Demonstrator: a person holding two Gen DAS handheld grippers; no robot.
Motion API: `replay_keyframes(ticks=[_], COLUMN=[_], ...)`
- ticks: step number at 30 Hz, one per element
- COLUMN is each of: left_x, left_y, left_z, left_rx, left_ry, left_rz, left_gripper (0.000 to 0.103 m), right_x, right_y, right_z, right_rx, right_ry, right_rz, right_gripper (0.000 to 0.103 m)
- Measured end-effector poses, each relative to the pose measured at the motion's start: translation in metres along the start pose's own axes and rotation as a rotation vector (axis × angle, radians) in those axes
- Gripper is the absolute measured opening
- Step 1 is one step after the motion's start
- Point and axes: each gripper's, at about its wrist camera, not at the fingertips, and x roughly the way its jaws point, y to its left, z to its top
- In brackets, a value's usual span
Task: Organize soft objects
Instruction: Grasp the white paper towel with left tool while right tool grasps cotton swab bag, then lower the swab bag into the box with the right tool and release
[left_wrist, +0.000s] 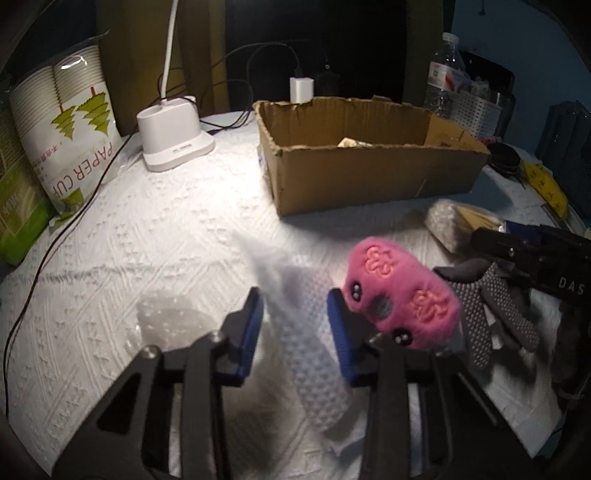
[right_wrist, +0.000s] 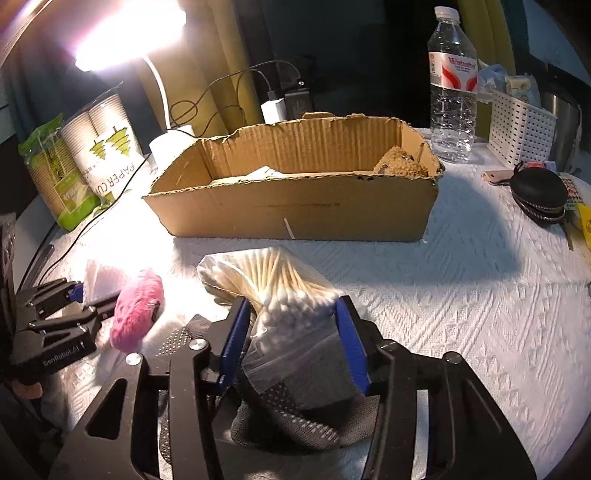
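Note:
A pink plush toy (left_wrist: 400, 301) lies on the white cloth just right of my left gripper (left_wrist: 295, 314), which is open, with a white foam sheet (left_wrist: 314, 343) between its blue pads. The plush also shows in the right wrist view (right_wrist: 135, 312). A grey dotted glove (left_wrist: 495, 306) lies right of the plush. My right gripper (right_wrist: 291, 332) is open around a bag of cotton swabs (right_wrist: 280, 291), with the glove (right_wrist: 291, 417) under it. The cardboard box (right_wrist: 295, 206) stands behind, holding a few items.
A paper cup pack (left_wrist: 70, 122) and a white lamp base (left_wrist: 173, 136) stand at the back left. A water bottle (right_wrist: 452, 88), a white basket (right_wrist: 521, 129) and a black zip case (right_wrist: 539, 195) stand at the back right. Cables run along the left.

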Motion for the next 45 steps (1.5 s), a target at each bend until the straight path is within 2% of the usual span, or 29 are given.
replay_keyframes(ticks=[1,3,6,11,14,21,26,34,45], left_x=[-0.002,-0.006,-0.015,-0.030,-0.039,-0.063,-0.066,-0.085,-0.081], left_y=[0.000,0.001,-0.001,-0.001,0.000,0.000,0.002,-0.002,-0.008], left_z=[0.000,0.000,0.000,0.004,0.009,0.028,0.037,0.059,0.097], left_rx=[0.004,0.002,0.006,-0.026,-0.042,-0.035,-0.042,-0.022,0.007], left_ry=[-0.008,-0.022,-0.044,-0.070,-0.090,-0.167,-0.178,-0.250,-0.292], left_rz=[-0.004,-0.022,-0.055,-0.144,-0.172,-0.189,-0.198,-0.200,-0.198], left_gripper=[0.020,0.013,0.009,0.009,0.009,0.009,0.005,0.005,0.005], right_x=[-0.001,-0.003,-0.007,-0.021,-0.031,-0.053,-0.063,-0.077,-0.076], right_y=[0.001,0.002,0.006,0.010,0.012,0.015,0.014,0.007,-0.012], right_z=[0.000,0.000,0.001,0.008,0.012,0.024,0.031,0.043,0.061], right_rx=[-0.005,-0.014,-0.026,-0.041,-0.049,-0.066,-0.074,-0.075,-0.070], right_ry=[-0.006,-0.015,-0.031,-0.061,-0.082,-0.133,-0.156,-0.191,-0.215], right_rz=[0.003,0.009,0.005,-0.007,-0.016,-0.029,-0.036,-0.046,-0.067], right_gripper=[0.045,0.042,0.041,0.040,0.040,0.040,0.041,0.041,0.041])
